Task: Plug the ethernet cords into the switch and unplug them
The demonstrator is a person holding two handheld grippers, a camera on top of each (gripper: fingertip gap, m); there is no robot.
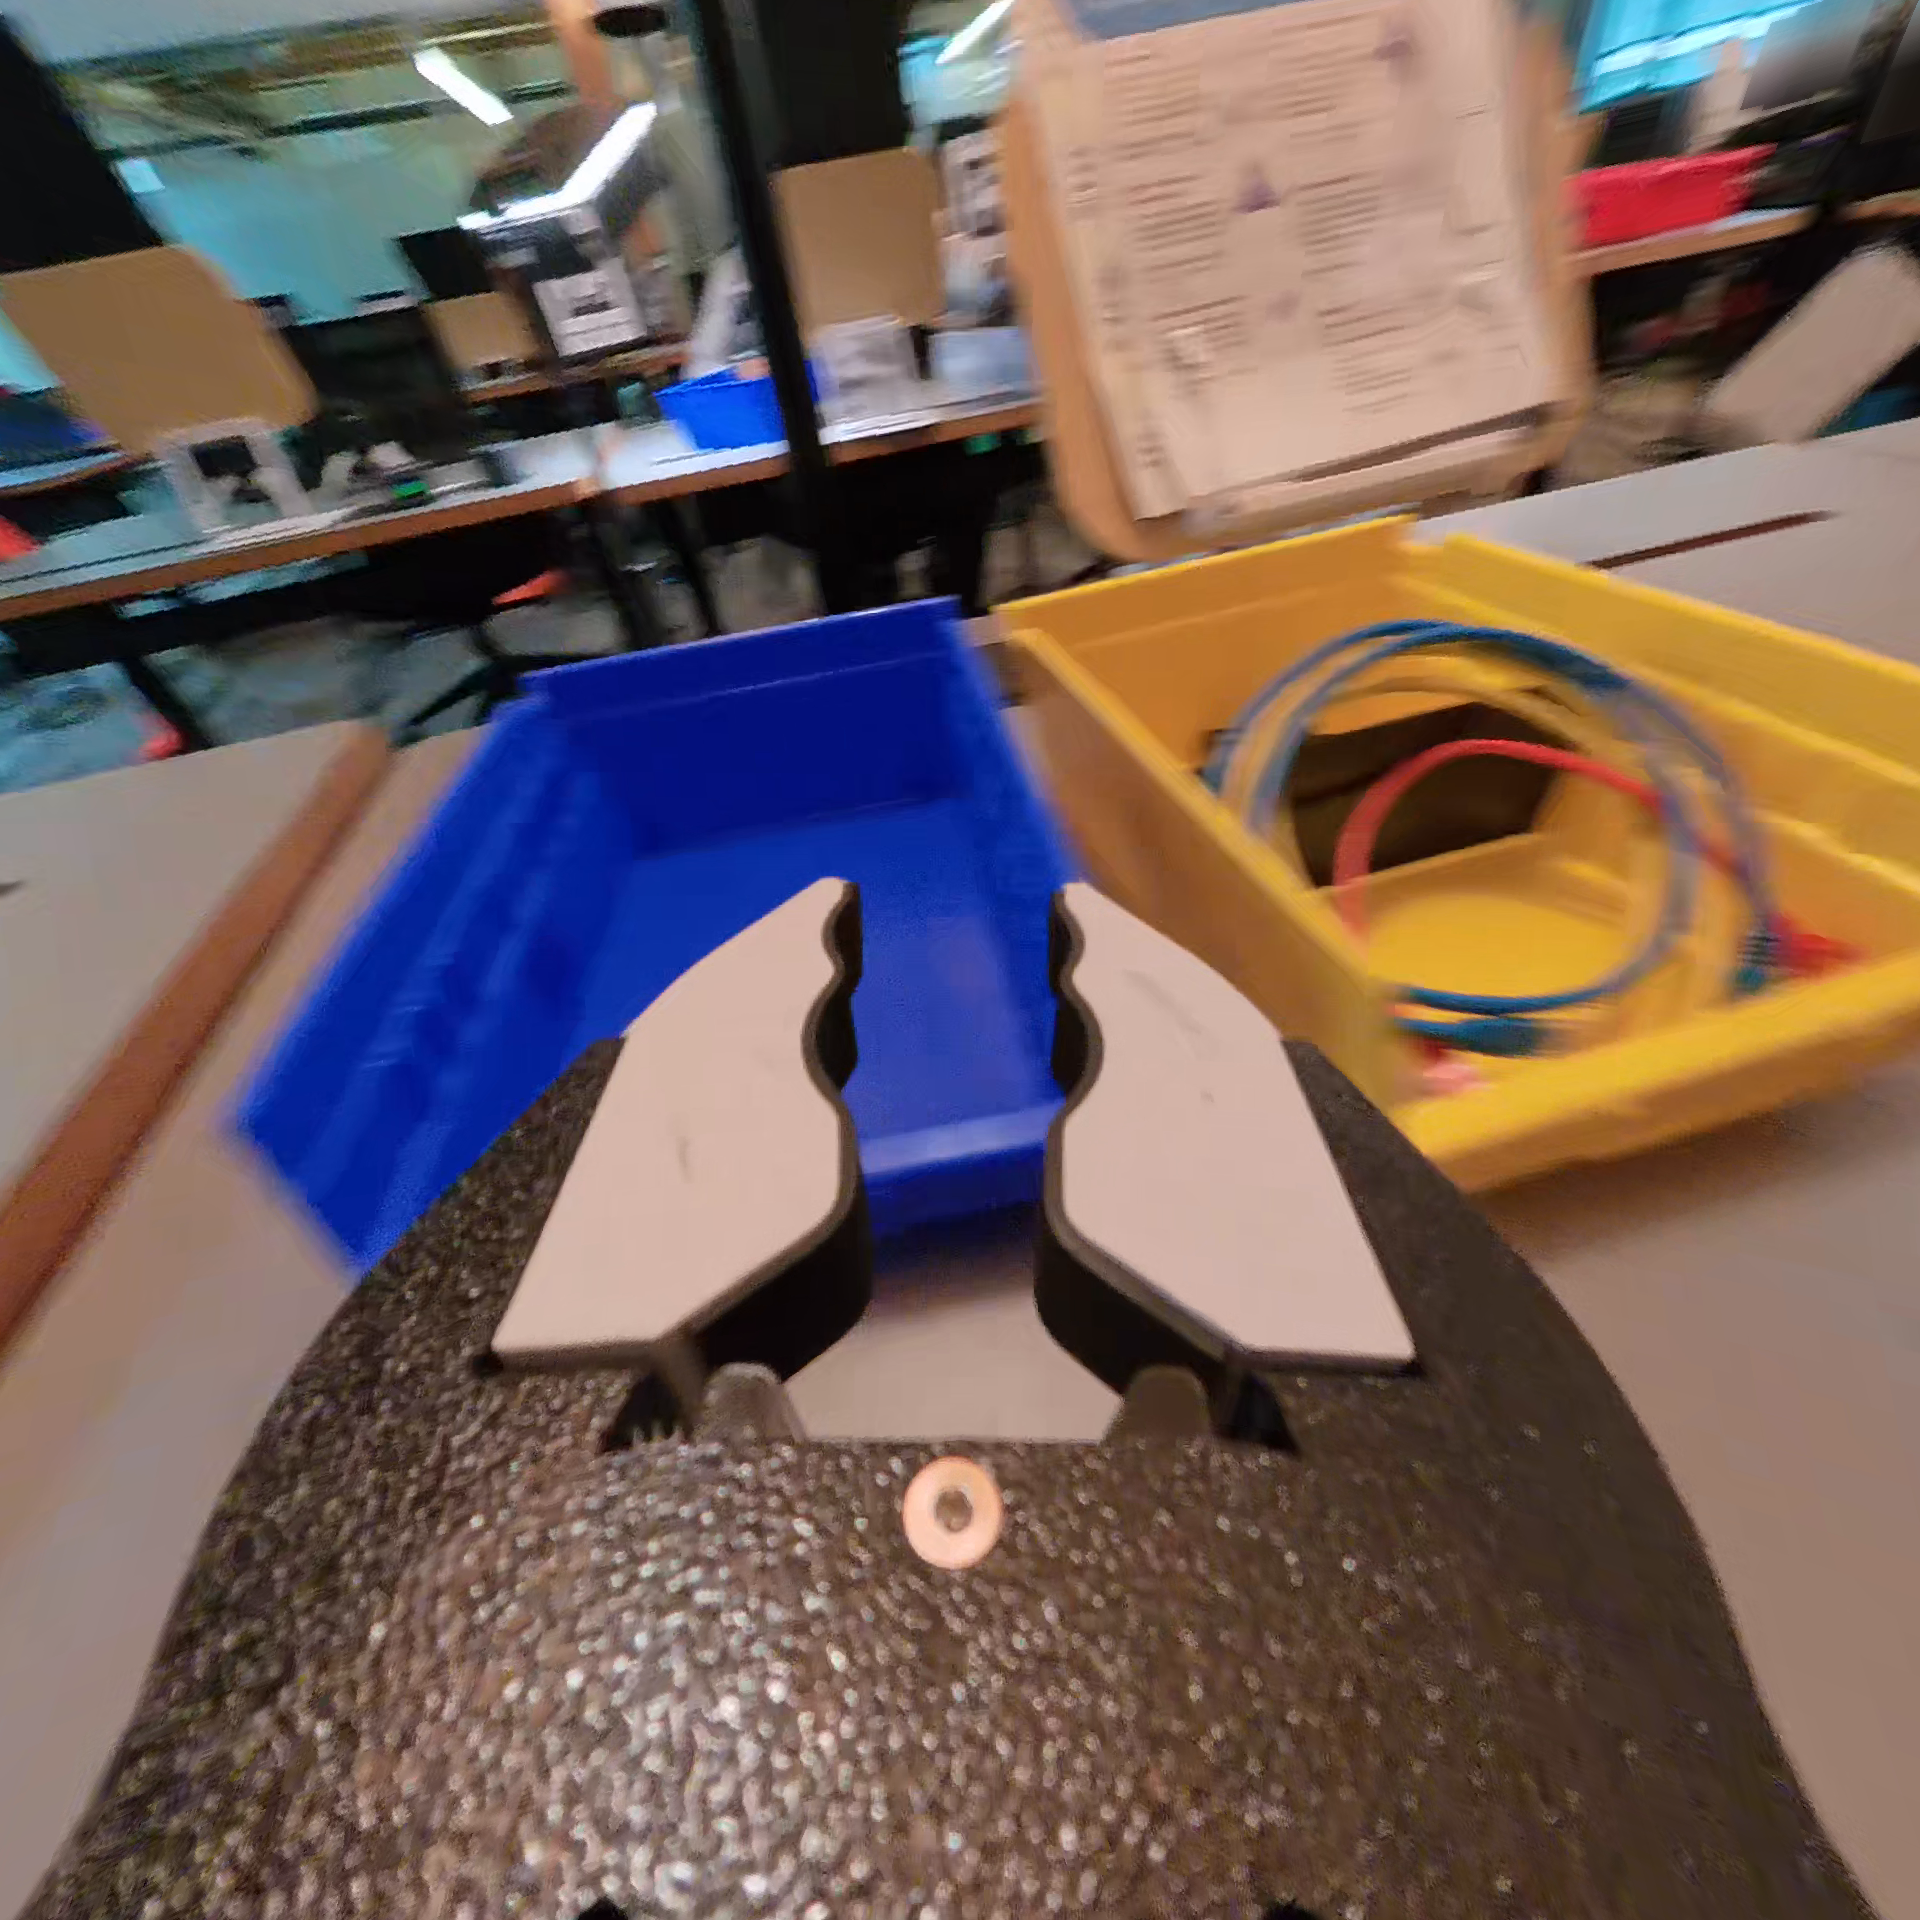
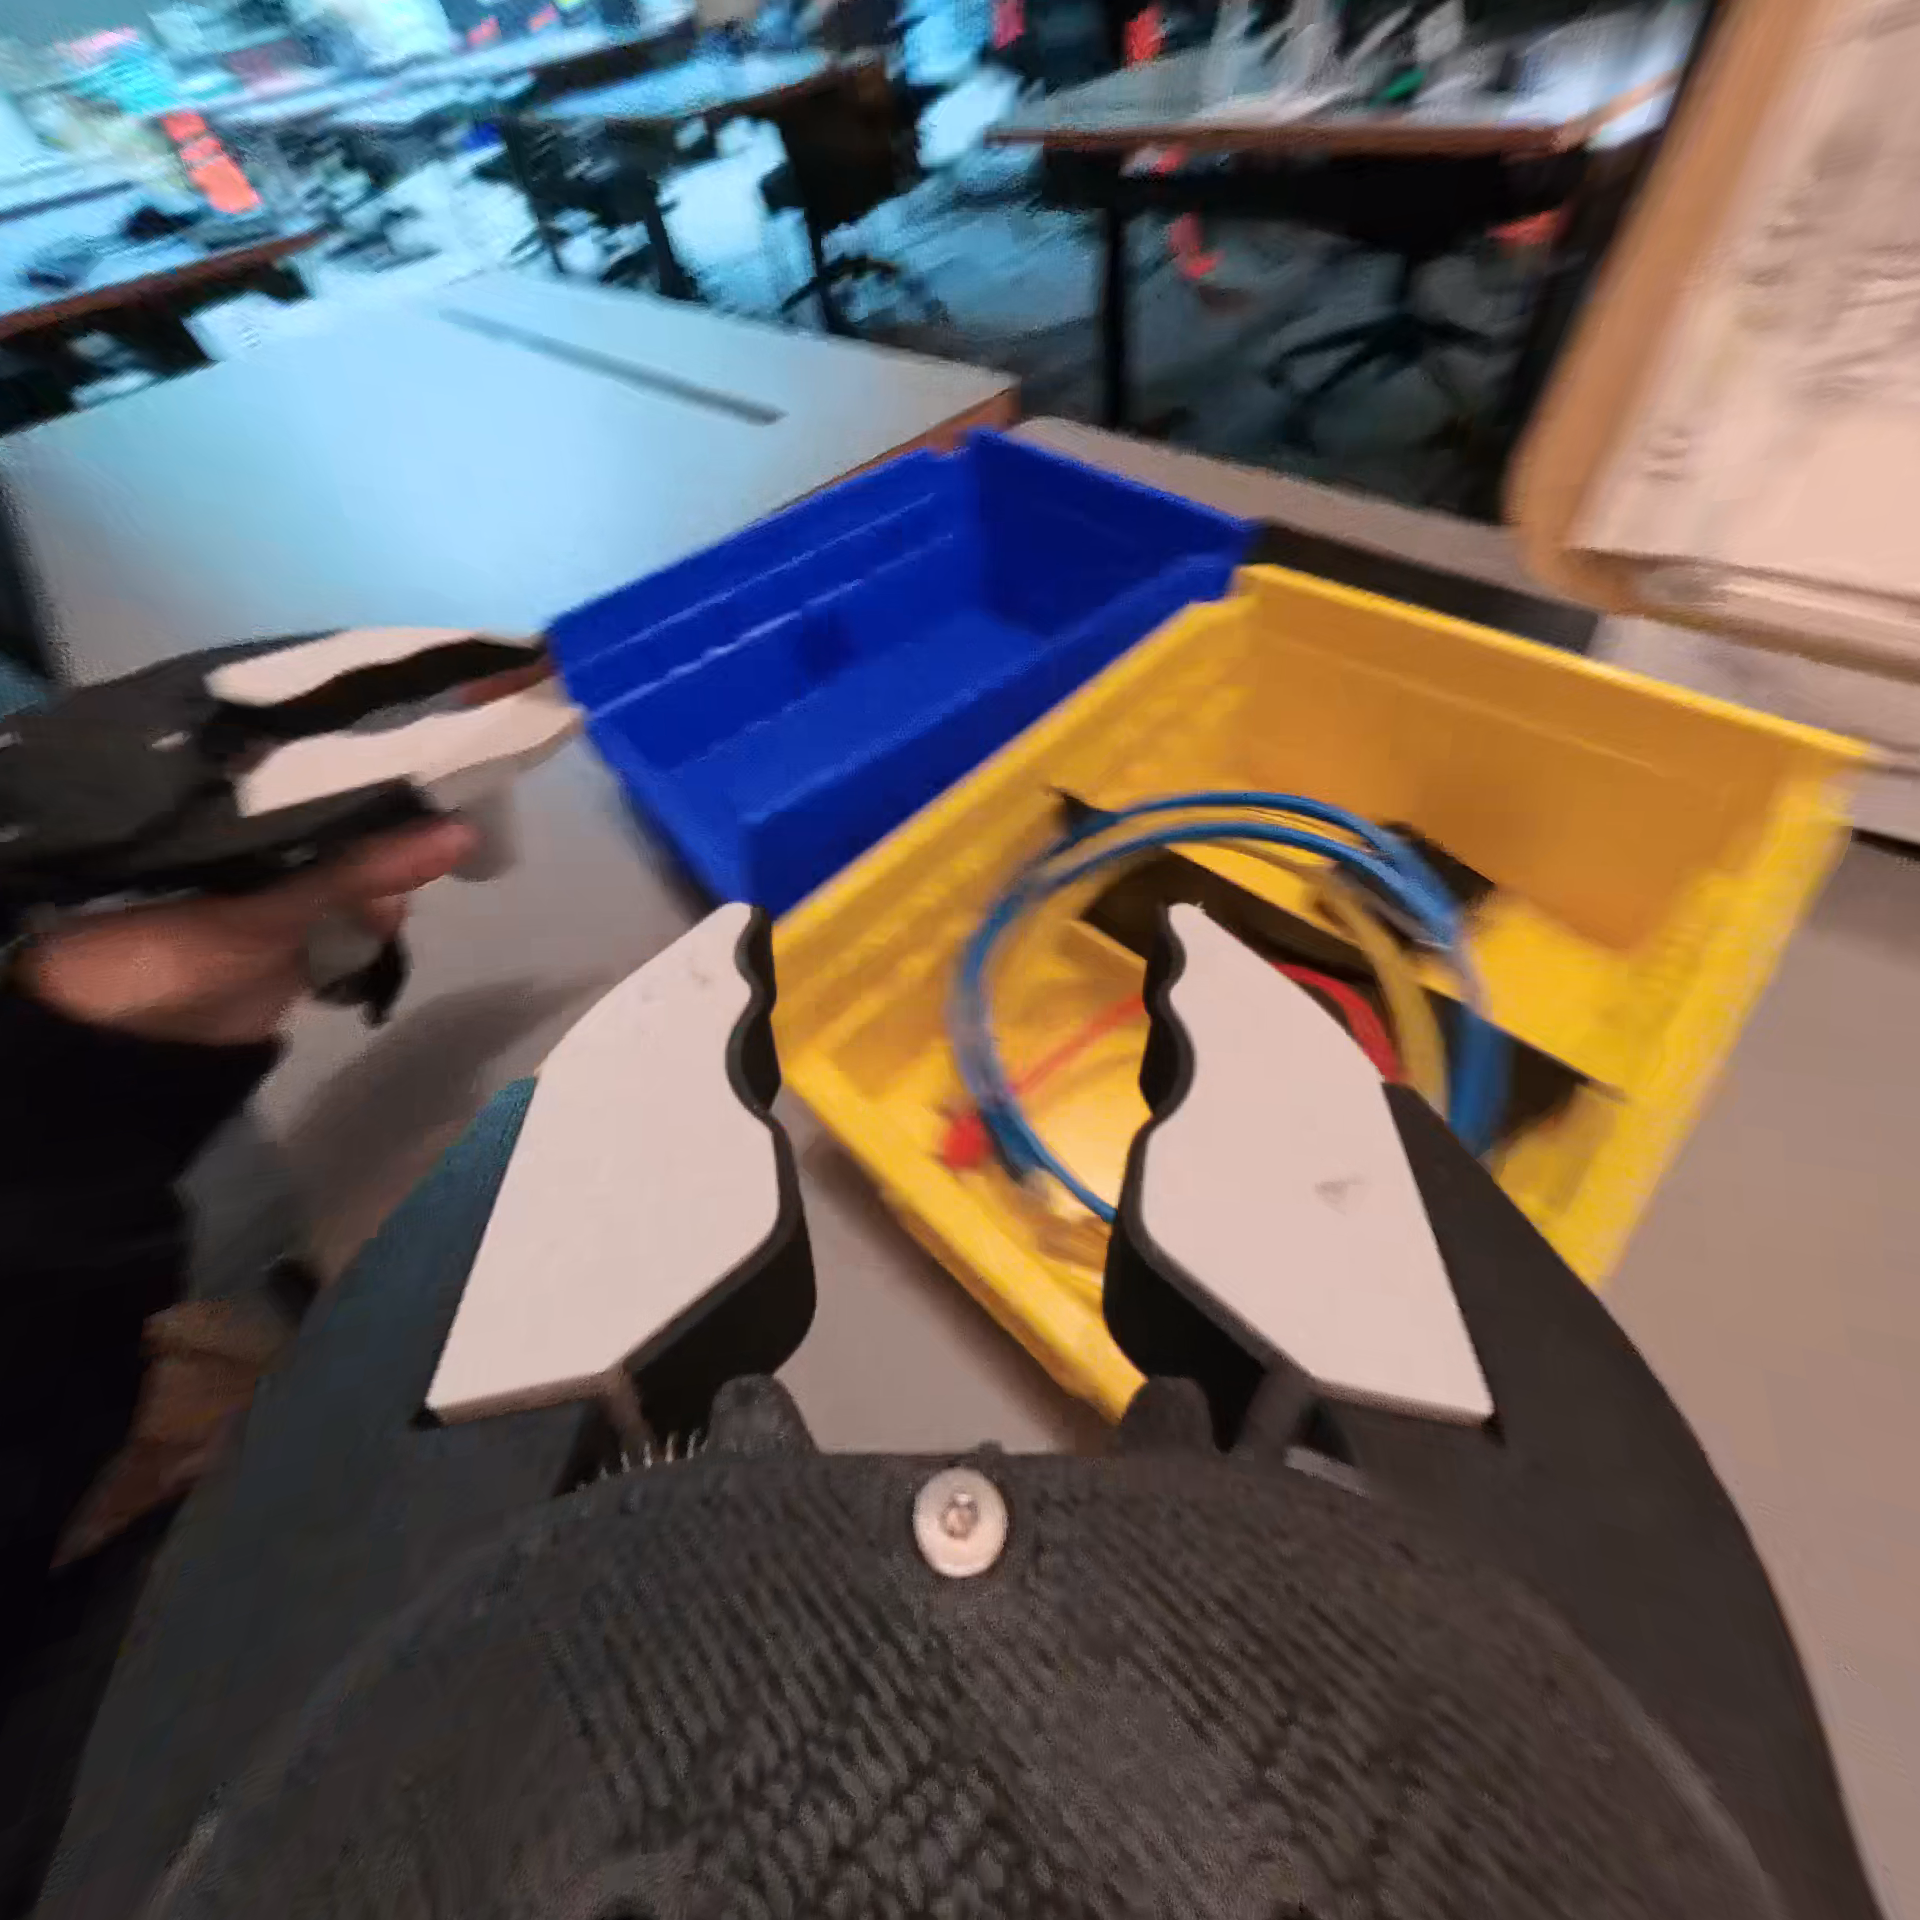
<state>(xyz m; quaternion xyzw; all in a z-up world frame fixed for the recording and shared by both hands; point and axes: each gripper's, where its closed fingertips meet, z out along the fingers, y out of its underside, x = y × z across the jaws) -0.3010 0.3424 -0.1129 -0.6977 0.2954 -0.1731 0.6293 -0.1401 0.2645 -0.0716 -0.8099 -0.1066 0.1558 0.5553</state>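
Note:
A yellow bin (image 1: pixel 1683 1029) holds coiled blue ethernet cords (image 1: pixel 1455 655) and a red cord (image 1: pixel 1382 800) lying over a dark box-like thing (image 1: pixel 1382 769), perhaps the switch. In the right wrist view the yellow bin (image 2: pixel 1621 748) shows the blue cords (image 2: pixel 1226 810) and the red cord (image 2: pixel 1049 1060). My left gripper (image 1: pixel 956 914) is open and empty over the near end of the blue bin (image 1: pixel 436 997). It also shows in the right wrist view (image 2: pixel 540 686), held by a hand. My right gripper (image 2: pixel 961 935) is open and empty, above the yellow bin's near corner.
The empty blue bin (image 2: pixel 790 790) stands beside the yellow bin on a grey table (image 1: pixel 1714 1455). A brown clipboard with papers (image 1: pixel 1299 260) stands behind the yellow bin. Other tables and chairs fill the blurred background.

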